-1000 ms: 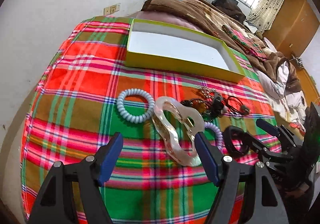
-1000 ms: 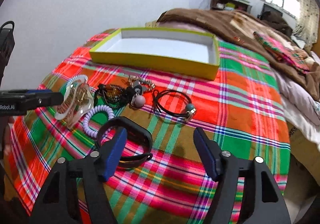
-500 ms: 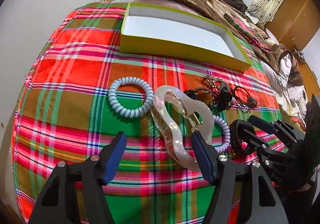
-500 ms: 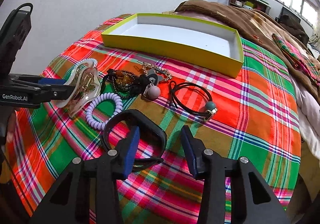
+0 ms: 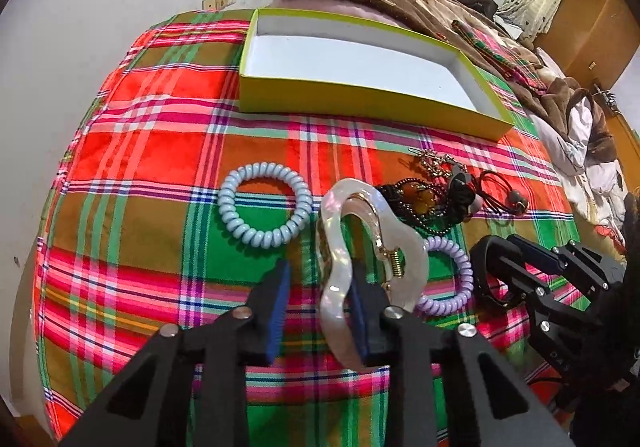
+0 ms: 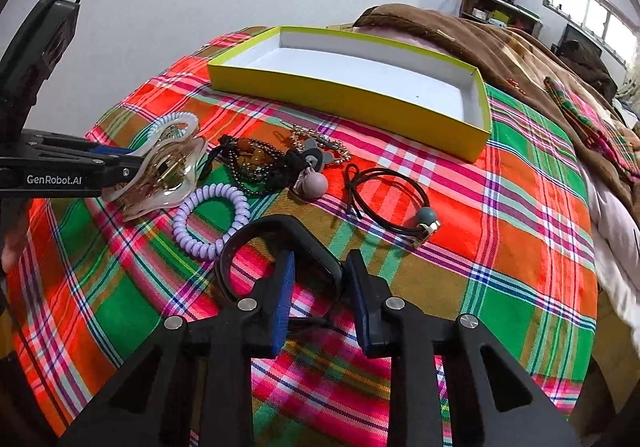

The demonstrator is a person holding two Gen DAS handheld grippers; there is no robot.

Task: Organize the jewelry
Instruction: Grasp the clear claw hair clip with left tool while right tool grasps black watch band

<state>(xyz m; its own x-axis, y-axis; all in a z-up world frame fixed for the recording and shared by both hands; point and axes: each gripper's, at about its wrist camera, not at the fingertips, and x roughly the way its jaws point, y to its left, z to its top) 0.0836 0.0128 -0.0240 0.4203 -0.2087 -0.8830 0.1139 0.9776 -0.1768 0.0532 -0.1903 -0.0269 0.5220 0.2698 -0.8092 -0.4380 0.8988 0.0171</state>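
My left gripper (image 5: 318, 311) has narrowed around one arm of a pearly translucent hair claw (image 5: 360, 247) on the plaid cloth; the right pad touches it, the left pad stands apart. It also shows in the right wrist view (image 6: 160, 167). My right gripper (image 6: 318, 299) has narrowed around the edge of a black bangle (image 6: 276, 243), also in the left wrist view (image 5: 486, 271); contact is unclear. A yellow-green box (image 5: 360, 95) with a white inside sits empty at the back (image 6: 344, 99).
On the cloth lie a blue-grey coil hair tie (image 5: 264, 203), a lilac coil tie (image 6: 212, 219), a dark bead tangle (image 6: 256, 163), a gold chain (image 6: 320, 143) and a black cord with a grey bead (image 6: 388, 199). A brown blanket (image 6: 500, 43) lies behind.
Both grippers have closed in from wide open. The left moved forward onto the hair claw; the right moved forward onto the black bangle.
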